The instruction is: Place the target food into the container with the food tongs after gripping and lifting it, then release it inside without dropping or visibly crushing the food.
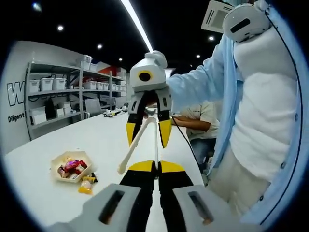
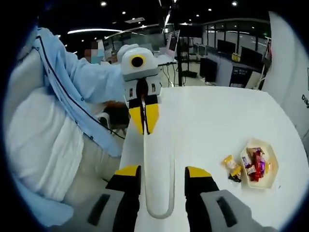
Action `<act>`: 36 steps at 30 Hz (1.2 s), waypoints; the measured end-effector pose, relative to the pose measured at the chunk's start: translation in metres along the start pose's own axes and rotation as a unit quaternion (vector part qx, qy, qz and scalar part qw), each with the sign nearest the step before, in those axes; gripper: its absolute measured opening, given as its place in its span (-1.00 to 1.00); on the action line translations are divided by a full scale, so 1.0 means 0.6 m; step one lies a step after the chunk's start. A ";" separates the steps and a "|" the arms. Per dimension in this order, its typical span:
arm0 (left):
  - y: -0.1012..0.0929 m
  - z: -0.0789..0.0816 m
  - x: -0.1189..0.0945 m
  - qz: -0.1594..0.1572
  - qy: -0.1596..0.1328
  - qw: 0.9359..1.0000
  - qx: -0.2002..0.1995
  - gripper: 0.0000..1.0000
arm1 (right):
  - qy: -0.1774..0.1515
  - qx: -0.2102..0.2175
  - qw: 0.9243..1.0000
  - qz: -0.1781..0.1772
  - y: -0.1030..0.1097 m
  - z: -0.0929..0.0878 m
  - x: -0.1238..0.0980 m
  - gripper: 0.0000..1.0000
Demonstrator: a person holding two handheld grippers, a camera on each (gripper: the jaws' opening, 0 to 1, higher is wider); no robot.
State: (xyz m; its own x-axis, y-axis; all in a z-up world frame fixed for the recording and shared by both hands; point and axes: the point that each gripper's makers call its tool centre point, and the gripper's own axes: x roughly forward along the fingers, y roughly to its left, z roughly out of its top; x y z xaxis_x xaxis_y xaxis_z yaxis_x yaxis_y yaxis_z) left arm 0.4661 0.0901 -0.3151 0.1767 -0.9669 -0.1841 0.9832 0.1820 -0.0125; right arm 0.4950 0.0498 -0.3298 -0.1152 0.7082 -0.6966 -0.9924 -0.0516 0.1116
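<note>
The food tongs (image 2: 157, 169) are being held between both grippers: left gripper (image 2: 143, 119) pinching them, right gripper (image 2: 163, 175) spread around them.

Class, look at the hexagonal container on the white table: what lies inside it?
Inside the container lie wrapped snacks in red, purple and yellow, piled together. Whatever sits under the top wrappers is covered. Two more wrapped pieces lie outside it on the table.
</note>
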 end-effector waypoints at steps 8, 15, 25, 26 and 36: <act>0.005 0.011 -0.003 0.004 -0.028 0.999 -0.016 -1.00 | -0.026 0.001 1.000 -0.003 0.001 0.006 -0.004 -0.36; 0.006 0.024 0.001 0.001 -0.056 0.998 -0.033 -1.00 | -0.061 -0.011 0.998 0.002 0.005 0.032 -0.007 -0.42; 0.006 0.031 0.007 -0.006 -0.080 0.996 -0.050 -1.00 | -0.082 -0.026 0.996 0.005 0.004 0.056 -0.005 -0.55; 0.006 0.031 0.007 -0.007 -0.081 0.995 -0.052 -1.00 | -0.088 -0.027 0.996 0.004 0.003 0.060 -0.006 -0.55; 0.007 0.040 0.011 -0.011 -0.105 0.992 -0.066 -1.00 | -0.105 -0.026 0.994 0.006 0.004 0.073 -0.011 -0.58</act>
State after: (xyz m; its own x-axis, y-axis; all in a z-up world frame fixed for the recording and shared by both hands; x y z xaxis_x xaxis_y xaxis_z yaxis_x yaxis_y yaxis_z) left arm 0.4725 0.0803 -0.2928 0.1753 -0.9842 0.0262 0.9747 0.1698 -0.1455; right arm 0.4954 0.0757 -0.2938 -0.1212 0.8382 -0.5318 -0.9925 -0.0938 0.0783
